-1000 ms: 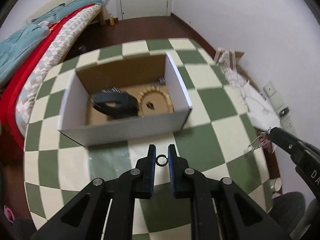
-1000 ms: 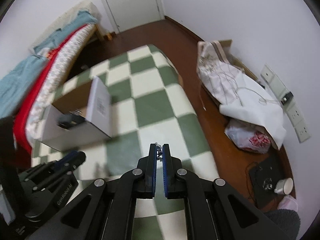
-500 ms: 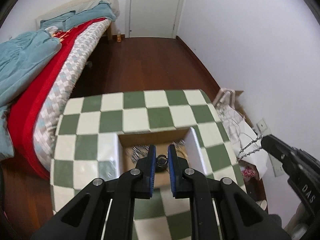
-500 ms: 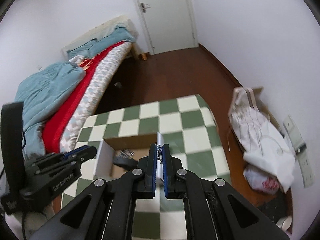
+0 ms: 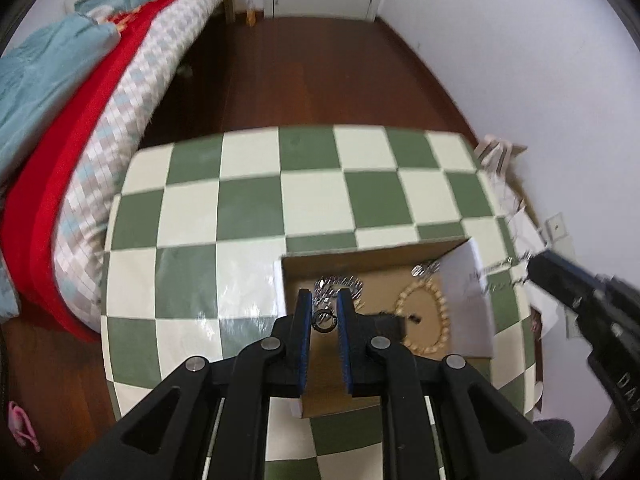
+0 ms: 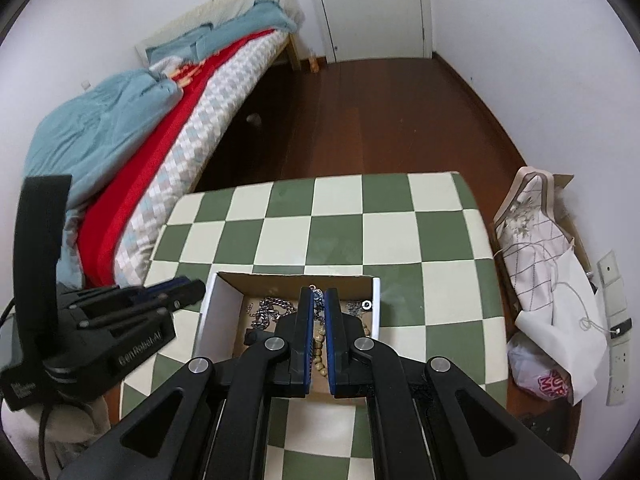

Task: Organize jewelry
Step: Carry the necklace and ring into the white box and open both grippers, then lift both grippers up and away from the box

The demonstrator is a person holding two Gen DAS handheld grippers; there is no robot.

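An open cardboard box (image 5: 466,304) (image 6: 218,300) sits on the green-and-white checkered table (image 5: 248,216) (image 6: 336,220). Inside lie a wooden bead bracelet (image 5: 436,320), silver chains (image 6: 270,310) and a dark item. My left gripper (image 5: 324,312) is shut on a small dark ring (image 5: 324,321) above the box's left part. My right gripper (image 6: 319,300) is shut on a thin silver chain (image 6: 317,294) above the box; it also shows in the left wrist view (image 5: 560,280), with the chain (image 5: 500,270) hanging over the box's right wall.
A bed with red, checked and blue bedding (image 6: 160,120) stands left of the table. A wooden floor and a white door (image 6: 372,8) lie beyond. A cloth bag and plastic bags (image 6: 548,260) rest on the floor at the right by wall sockets.
Both grippers rose from the table with their pieces and now hover over the open box; the view has tilted down onto the box's inside.
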